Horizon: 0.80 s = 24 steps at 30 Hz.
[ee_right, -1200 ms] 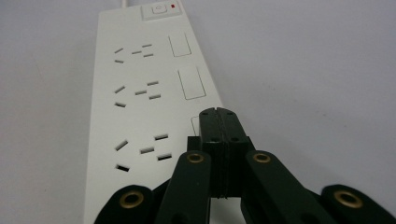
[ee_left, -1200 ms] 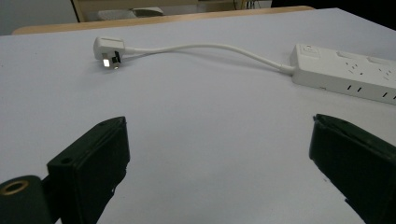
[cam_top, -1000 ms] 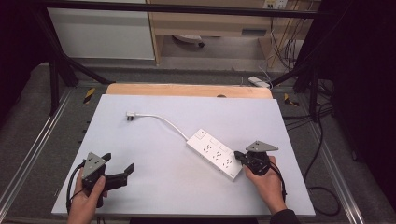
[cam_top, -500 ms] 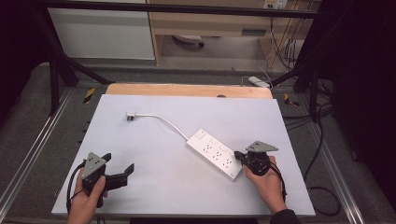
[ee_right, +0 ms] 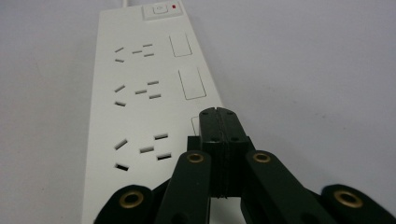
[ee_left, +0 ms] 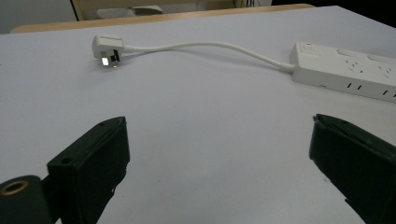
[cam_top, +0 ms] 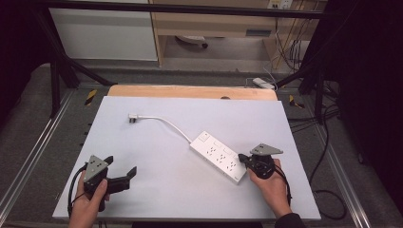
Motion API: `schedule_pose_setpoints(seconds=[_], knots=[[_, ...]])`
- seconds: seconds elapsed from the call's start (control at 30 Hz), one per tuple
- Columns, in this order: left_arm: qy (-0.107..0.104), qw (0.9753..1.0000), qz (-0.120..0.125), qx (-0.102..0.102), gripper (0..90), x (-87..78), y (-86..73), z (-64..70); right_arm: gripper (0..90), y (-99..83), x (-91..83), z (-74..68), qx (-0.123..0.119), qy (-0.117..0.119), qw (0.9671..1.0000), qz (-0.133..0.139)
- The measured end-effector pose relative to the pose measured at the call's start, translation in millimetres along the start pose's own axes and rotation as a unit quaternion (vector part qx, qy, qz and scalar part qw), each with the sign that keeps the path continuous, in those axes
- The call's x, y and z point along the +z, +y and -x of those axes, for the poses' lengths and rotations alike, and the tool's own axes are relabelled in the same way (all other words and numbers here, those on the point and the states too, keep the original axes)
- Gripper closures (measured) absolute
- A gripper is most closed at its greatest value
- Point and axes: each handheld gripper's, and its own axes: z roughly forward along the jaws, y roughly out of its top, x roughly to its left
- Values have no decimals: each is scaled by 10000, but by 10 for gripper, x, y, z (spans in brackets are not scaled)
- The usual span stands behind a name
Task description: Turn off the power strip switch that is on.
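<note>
White plastic power strip lies at the table's right-middle. The right gripper, jaws closed on nothing, hovers above its near end, probably pressing next; the left gripper waits wide open, holding nothing.

We see a pale grey tabletop with a wooden edge strip along its far side, center frame. Upper frame: light wooden cabinet, white panel upper left. Loose cables upper right. Grey floor, dark surroundings.
</note>
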Motion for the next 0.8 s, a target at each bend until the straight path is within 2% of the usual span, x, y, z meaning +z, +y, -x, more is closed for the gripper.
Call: schedule_pose_setpoints(seconds=[0.8], knots=[[5, 10000, -9, 23, 51, 1, 0, 1, 900, -8, 2, -3, -21, -15, 10000, 31]])
